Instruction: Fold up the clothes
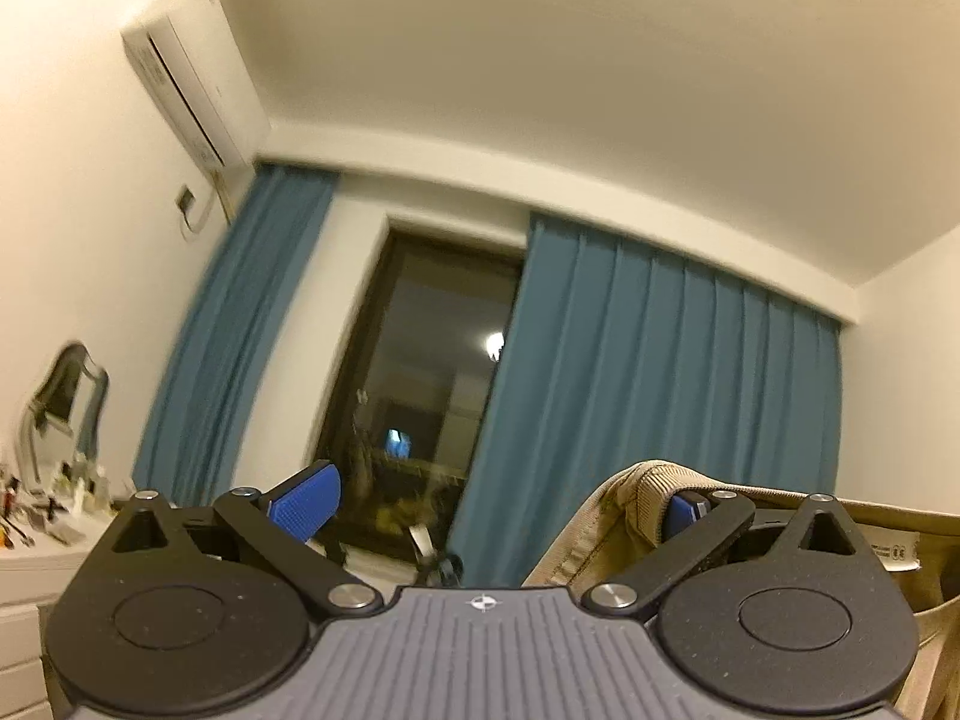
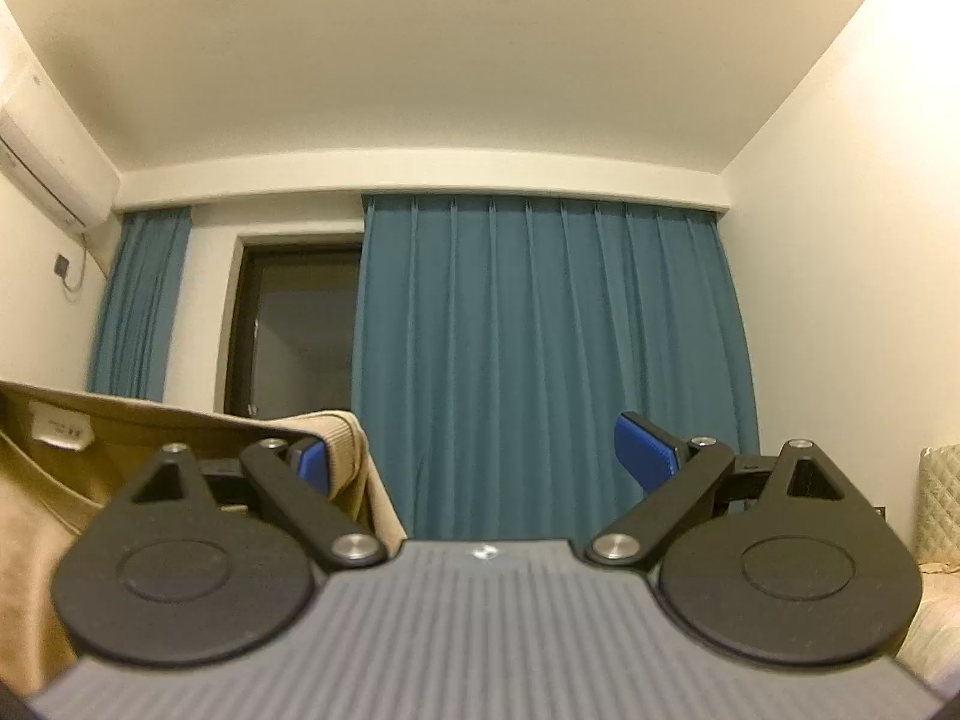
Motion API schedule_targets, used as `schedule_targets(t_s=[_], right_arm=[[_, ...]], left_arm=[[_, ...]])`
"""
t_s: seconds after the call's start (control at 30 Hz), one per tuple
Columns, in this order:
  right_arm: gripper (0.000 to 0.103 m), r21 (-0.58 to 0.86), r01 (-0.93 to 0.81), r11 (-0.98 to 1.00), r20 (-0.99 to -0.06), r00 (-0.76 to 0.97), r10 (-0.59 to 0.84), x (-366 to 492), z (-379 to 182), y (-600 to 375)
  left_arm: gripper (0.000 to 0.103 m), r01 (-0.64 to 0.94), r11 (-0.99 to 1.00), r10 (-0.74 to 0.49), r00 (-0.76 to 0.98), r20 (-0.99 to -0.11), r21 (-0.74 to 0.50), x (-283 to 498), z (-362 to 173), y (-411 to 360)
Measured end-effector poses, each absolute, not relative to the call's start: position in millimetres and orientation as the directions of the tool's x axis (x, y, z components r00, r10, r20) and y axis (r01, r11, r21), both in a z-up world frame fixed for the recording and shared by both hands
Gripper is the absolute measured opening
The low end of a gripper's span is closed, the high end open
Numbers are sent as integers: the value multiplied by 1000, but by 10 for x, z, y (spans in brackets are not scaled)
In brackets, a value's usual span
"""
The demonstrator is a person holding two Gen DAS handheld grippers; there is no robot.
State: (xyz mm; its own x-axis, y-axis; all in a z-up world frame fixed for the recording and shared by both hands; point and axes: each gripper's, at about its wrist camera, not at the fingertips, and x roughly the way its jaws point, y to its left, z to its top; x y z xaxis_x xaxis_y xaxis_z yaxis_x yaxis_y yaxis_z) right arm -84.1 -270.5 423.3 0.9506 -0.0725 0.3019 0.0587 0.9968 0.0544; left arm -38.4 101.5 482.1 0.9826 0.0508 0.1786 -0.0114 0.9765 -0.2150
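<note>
Both grippers gape wide, tilted up toward the ceiling: left gripper, right gripper. The beige garment drapes over their inner fingers, stretched between them, unfolded; folding remains.

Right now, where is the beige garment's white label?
The white label sits inside the beige garment, far right in the left wrist view, beside the left tool; far left in the right view.
</note>
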Motion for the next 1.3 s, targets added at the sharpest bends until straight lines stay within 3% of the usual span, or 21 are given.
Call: schedule_targets(t_s=[0.2,0.43,0.53,0.67,0.8,0.97,1.1,1.3], right_arm=[[94,11,100,995,155,983,-101,-61,3838,-2689],[94,-34,172,984,58,984,-170,1198,3049,-2631],[94,-30,208,978,42,977,-207,1829,2727,-2648],[94,-27,230,973,-63,971,-231,2887,1952,-2731],[94,-27,200,980,-231,952,-200,3817,830,-2830],[93,-56,84,995,-522,847,-101,4582,-513,-2855],[93,-69,-44,997,-684,729,-15,4968,-848,-2723],[93,102,-119,988,-688,709,156,4607,-405,-2673]], left_arm=[[103,-50,971,47,999,-19,-232,649,4326,978],[103,-134,965,124,991,-58,-224,2083,3561,719],[103,-168,962,148,983,-110,-215,2912,2945,683],[103,-204,958,150,957,-250,-204,4005,1940,577],[103,-237,960,151,889,-432,-152,4913,850,516],[99,-163,979,31,707,-707,-120,5647,-260,616],[101,-50,997,-23,611,-791,-67,5914,-436,626],[103,48,993,-112,614,-781,-104,5412,-71,514]])
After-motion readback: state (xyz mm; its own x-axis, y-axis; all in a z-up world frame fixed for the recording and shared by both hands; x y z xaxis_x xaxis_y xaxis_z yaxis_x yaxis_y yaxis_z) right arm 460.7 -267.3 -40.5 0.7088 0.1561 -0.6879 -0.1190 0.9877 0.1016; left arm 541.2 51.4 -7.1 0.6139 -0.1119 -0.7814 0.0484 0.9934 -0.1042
